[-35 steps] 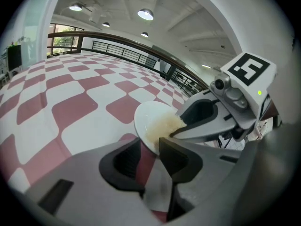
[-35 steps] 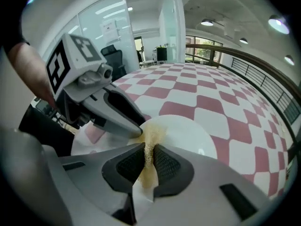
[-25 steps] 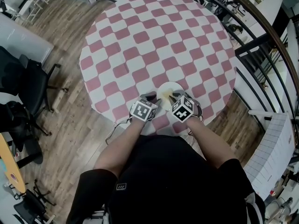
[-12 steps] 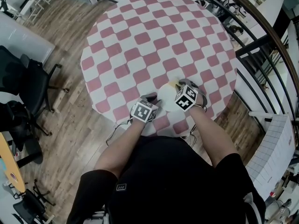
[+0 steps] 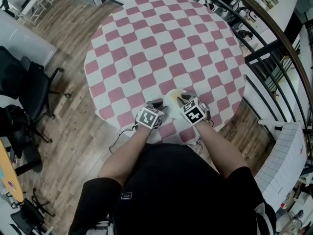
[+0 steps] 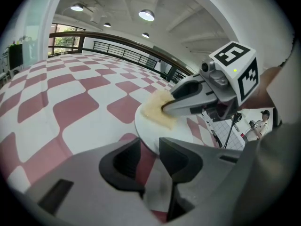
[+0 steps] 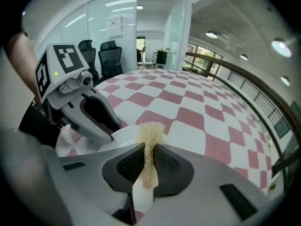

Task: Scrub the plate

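Head view: plate (image 5: 172, 98) lies by the checked tabletop's (image 5: 161, 43) near edge. Fingers of the right gripper (image 7: 149, 163) clamp a yellow sponge (image 7: 151, 131) on it; those of the left gripper (image 6: 150, 157) stand narrowly apart at its rim.

Both angled down, left claw (image 5: 157, 103) stands slightly parted, right claw (image 5: 185, 98) pinches a sponge (image 7: 150, 132).

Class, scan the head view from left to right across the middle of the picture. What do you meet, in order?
Black office chair → left hand-held gripper → round white plate → right hand-held gripper → dark metal railing.
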`<state>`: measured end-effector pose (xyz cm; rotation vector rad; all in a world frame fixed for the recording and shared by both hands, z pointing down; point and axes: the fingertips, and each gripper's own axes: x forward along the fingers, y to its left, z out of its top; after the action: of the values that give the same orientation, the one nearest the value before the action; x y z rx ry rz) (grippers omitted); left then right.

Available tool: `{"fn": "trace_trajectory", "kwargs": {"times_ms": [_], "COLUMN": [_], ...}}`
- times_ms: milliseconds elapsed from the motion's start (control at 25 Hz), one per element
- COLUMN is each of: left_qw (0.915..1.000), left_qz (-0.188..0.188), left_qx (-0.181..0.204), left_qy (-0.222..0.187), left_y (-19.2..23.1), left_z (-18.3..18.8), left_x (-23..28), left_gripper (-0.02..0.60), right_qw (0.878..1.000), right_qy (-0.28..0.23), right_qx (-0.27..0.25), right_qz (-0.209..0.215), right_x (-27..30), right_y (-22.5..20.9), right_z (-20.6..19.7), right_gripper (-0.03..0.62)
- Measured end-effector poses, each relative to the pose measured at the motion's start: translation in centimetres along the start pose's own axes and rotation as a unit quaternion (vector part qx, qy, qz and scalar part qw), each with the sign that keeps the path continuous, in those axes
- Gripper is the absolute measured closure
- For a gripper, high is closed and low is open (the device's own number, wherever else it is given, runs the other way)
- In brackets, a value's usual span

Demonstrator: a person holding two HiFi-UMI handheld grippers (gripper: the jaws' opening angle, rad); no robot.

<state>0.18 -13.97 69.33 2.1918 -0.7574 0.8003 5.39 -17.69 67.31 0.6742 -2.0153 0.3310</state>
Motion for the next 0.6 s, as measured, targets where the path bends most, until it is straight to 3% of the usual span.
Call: {"fn": "trace_trajectory", "kwargs": {"times_ms": [80, 280, 600], "left_qw": [1.0, 1.0, 1.0], "left_qz": [0.0, 0.004, 0.0], "left_qx": [-0.001, -0.002, -0.008], "left_qy": [0.001, -0.001, 0.0], "left_y": [0.0, 0.1, 0.3], "left_z": [0.1, 0.2, 0.2], "left_x": [0.0, 0.0, 0.0], "left_gripper": [0.454, 0.453, 0.445], "right_qw": [1.0, 0.997, 0.995], "right_qy": [0.019, 0.045, 0.049], "right_qx": [0.013, -0.064, -0.063], "right_qz": [0.019, 0.027, 0.053], "right_x": [0.9, 1.2, -0.1], "right_y": [1.9, 4.1, 5.2], "right_z": [-0.2, -1.4, -3.8], "right_gripper": [0.54, 0.54, 0.54]}}
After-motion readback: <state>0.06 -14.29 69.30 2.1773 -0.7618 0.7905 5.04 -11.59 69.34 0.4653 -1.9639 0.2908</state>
